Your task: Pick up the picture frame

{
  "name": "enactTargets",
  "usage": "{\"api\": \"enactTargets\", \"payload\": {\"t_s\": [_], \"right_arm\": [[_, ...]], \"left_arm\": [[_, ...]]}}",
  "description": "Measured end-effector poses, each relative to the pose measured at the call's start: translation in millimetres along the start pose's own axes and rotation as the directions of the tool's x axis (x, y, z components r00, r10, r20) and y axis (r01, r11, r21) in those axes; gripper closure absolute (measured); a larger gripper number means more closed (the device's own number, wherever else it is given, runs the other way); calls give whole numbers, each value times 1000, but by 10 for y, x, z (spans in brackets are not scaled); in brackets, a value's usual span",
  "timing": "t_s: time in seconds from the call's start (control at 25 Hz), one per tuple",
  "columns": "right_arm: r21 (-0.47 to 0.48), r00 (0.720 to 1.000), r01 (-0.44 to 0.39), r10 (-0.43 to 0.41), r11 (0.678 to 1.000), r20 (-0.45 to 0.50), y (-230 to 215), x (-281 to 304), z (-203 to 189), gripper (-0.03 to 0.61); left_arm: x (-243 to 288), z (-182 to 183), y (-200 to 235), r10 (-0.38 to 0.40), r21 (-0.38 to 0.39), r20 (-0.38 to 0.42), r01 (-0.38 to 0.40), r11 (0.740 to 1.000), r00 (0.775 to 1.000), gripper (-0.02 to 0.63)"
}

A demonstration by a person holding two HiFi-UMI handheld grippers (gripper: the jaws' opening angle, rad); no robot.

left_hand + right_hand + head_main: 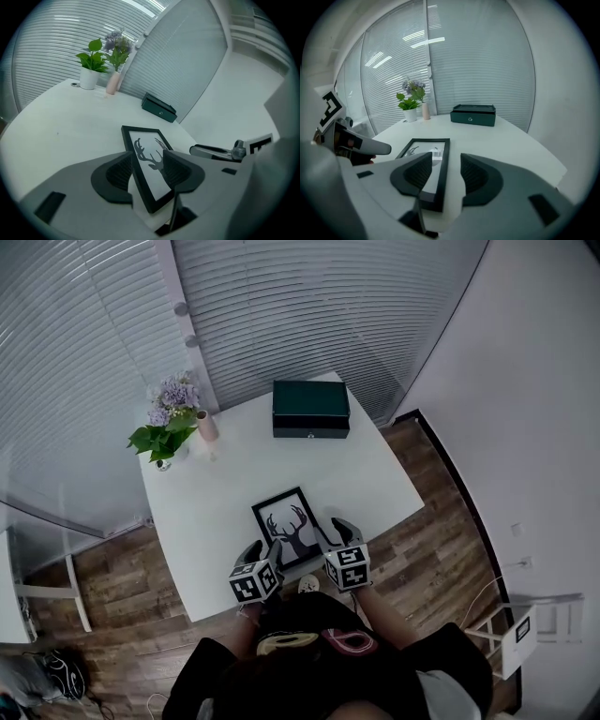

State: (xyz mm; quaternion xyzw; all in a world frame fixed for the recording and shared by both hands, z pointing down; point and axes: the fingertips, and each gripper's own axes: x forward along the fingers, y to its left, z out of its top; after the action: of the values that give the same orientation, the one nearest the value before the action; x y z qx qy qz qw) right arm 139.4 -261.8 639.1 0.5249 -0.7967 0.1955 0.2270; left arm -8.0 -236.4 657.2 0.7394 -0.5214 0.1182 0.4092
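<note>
A black picture frame [289,524] with a deer silhouette lies flat on the white table [234,484], close to its near edge. My left gripper [263,549] stands open at the frame's near left corner. In the left gripper view the frame [140,150] runs up between the jaws of the left gripper [146,169], and its near end is tucked between the pads, with gaps on both sides. My right gripper [333,532] is open at the near right corner. In the right gripper view the frame's [423,152] right edge lies between the right gripper's [446,173] jaws, untouched.
A dark green box [311,409] sits at the table's far side. A potted plant [161,439] and a pink vase of lilac flowers [206,425] stand at the far left corner. Blinds close off the back, and wooden floor surrounds the table.
</note>
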Motion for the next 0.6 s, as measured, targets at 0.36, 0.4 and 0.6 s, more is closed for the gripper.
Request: {"api": "enactTargets", "payload": {"t_s": [0.36, 0.4, 0.6], "right_arm": [[-36, 986, -107, 101, 994, -131, 34, 341, -166, 390], [-41, 985, -110, 103, 993, -141, 35, 364, -185, 390], [-51, 975, -112, 100, 992, -197, 6, 468, -280, 390]], "left_arm": [[190, -82, 131, 108, -106, -42, -112, 988, 993, 390], [215, -104, 145, 112, -118, -56, -118, 986, 992, 387], [292, -229, 214, 149, -149, -124, -167, 975, 981, 380]]}}
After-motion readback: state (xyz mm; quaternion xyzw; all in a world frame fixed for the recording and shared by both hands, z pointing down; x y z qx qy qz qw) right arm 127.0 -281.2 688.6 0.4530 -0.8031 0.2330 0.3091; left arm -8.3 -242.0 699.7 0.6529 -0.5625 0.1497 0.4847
